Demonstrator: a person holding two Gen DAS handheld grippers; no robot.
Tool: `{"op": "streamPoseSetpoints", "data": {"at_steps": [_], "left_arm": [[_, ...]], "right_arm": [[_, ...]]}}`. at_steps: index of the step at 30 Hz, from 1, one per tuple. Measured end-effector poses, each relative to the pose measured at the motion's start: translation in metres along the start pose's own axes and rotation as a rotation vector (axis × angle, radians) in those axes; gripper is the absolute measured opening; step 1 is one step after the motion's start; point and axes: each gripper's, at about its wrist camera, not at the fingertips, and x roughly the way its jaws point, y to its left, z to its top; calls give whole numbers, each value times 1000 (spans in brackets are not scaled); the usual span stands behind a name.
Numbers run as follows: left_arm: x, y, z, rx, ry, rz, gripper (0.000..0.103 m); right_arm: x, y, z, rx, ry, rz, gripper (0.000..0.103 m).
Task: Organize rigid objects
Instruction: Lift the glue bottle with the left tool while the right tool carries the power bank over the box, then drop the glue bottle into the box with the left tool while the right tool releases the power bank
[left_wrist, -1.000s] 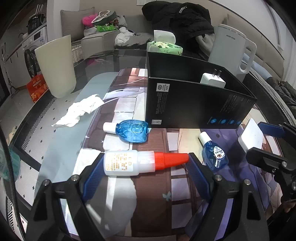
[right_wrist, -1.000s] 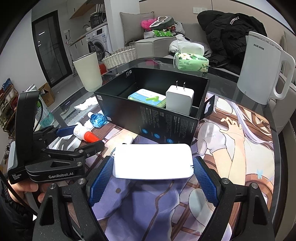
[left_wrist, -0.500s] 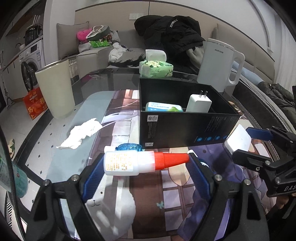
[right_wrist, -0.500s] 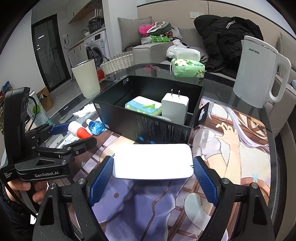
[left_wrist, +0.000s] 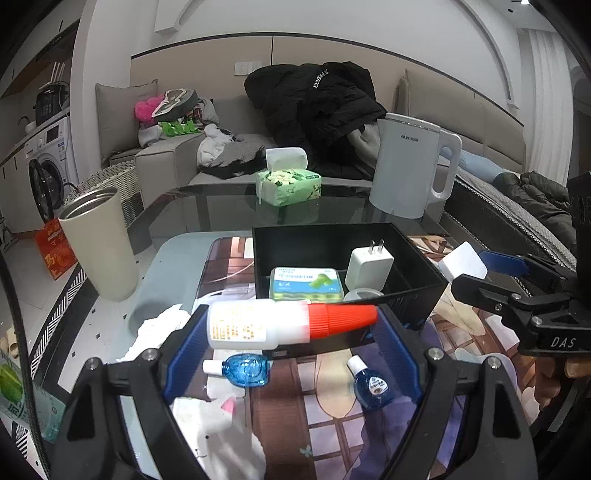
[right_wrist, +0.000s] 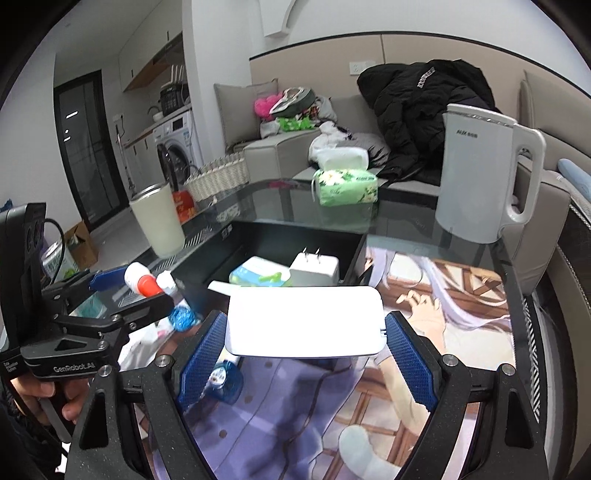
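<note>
Left gripper (left_wrist: 291, 328) up close: jaws clamped end to end on the glue bottle (left_wrist: 258, 325), white body at one pad, red cap at the other, held level above the counter (left_wrist: 177, 254). The bottle hides the near wall of the black box (left_wrist: 417, 291) and part of a white round thing just inside it, too covered to name. Under the bottle two blue droppers (left_wrist: 245, 370) lie on the printed mat, well apart, the right one partly cut off by the jaw frame. A crumpled tissue (left_wrist: 162, 325) peeks out behind the left pad.

Right gripper (right_wrist: 304, 325): jaws clamped on the white slab (right_wrist: 304, 321), which is overexposed, so no detail reads on its face. It blocks the box's near edge and a dropper below it. Only fingers of the person's hands show, at the frame edges.

Next back, the box stands open-topped, holding a green packet (left_wrist: 304, 282) and a white plug (left_wrist: 369, 264) standing with prongs up. The back half of its floor is bare, and both held things hang just short of its near rim.

Left of the box, a beige cup (left_wrist: 98, 243) stands near the counter's edge. Behind the box comes bare glass, then a tissue pack (left_wrist: 290, 186) and a white kettle (left_wrist: 410, 166) near the far edge. Beyond, a sofa piled with clothes.
</note>
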Motion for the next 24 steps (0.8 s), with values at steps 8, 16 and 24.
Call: {"op": "streamPoseSetpoints", "data": {"at_steps": [8,16,24], "left_arm": [[0,-4,17,39,-53,-12,86],[7,-10,33,71,-109,-48,86],[20,-9,43,65,-132,-55,86]], "right_arm": [[0,-11,17,6,-69,-27,87],[10,-6,32,-36,-117,-13,87],[22,-2,44,-75,-124,-23,87]]}}
